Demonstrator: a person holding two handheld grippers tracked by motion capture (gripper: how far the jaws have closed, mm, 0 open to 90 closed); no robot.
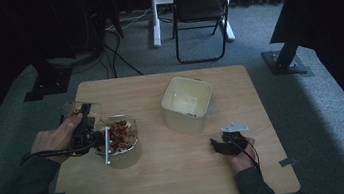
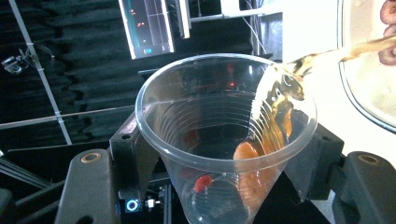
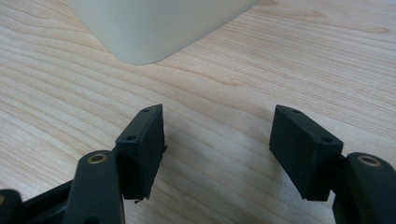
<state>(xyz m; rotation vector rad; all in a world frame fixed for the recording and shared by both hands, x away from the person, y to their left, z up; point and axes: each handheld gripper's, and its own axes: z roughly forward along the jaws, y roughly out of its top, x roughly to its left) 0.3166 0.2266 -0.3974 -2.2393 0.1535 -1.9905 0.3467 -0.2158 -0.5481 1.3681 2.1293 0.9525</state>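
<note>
From the high view, the left tongs point(image 1: 84, 124) hold one clear plastic cup point(image 1: 77, 109) tipped toward one glass bowl point(image 1: 121, 139) just beside them on the desk point(image 1: 170, 173), while the right tongs point(image 1: 219, 144) rest near one cream bin point(image 1: 187, 104). In the left gripper view the cup point(image 2: 224, 140), clamped between the jaws, pours amber liquid point(image 2: 322, 58) toward the bowl's rim point(image 2: 357, 100). In the right gripper view the tongs point(image 3: 217, 151) stand wide and empty, the bin point(image 3: 154, 28) ahead.

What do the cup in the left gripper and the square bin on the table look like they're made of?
The cup looks like thin clear plastic: see-through, glossy, with fine ribs around its wall. The bin looks like matte cream plastic, opaque with rounded corners, though coated metal can't be ruled out.
</note>
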